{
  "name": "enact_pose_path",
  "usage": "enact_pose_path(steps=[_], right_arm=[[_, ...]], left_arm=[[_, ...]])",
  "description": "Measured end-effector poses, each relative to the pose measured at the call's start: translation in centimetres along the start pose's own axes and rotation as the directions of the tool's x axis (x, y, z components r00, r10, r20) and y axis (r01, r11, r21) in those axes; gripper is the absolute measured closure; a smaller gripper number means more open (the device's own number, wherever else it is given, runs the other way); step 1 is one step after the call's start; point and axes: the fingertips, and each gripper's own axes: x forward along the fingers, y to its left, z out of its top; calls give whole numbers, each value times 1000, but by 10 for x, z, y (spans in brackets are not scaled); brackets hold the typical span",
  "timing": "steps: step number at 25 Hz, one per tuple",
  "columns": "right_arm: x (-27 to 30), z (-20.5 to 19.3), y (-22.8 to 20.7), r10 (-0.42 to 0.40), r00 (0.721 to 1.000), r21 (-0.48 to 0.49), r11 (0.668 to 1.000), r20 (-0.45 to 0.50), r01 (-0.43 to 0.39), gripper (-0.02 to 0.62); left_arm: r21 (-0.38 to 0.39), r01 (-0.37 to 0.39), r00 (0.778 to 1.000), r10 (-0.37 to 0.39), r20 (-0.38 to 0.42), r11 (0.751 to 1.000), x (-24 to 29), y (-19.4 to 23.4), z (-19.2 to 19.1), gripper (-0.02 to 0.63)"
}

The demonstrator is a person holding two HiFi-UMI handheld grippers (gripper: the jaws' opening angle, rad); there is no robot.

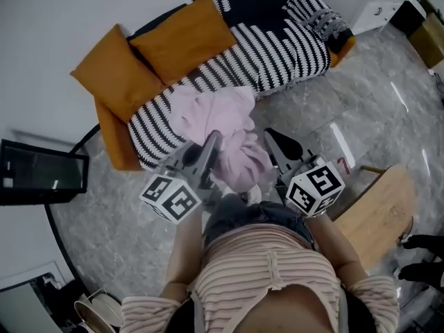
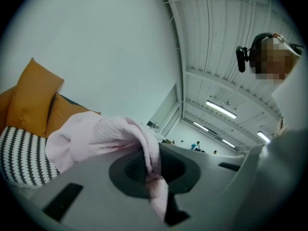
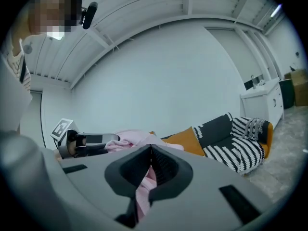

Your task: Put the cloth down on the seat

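A pale pink cloth (image 1: 218,127) hangs bunched between both grippers, its far part resting on the striped seat (image 1: 277,54) of the sofa. My left gripper (image 1: 211,144) is shut on one part of the cloth (image 2: 120,134), which spills out of its jaws. My right gripper (image 1: 272,139) is shut on another fold of the cloth (image 3: 144,189), pinched between its pads. From the right gripper view the left gripper (image 3: 113,139) shows with pink cloth at its tip, and the sofa (image 3: 236,143) lies beyond.
Two orange cushions (image 1: 149,54) lean on the sofa's left end. A dark screen (image 1: 38,172) stands at the left. A wooden board (image 1: 378,214) lies on the marble floor at right. White cabinets (image 1: 378,2) stand at the far right.
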Motion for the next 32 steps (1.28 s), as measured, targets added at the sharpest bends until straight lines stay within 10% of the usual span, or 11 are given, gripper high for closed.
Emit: enact_pose_path(steps=[32], right_arm=[[56,35,-125,-153,988,6,988,-17,153,587]], left_arm=[[-34,11,999,-10,33,999,126,67,60,571]])
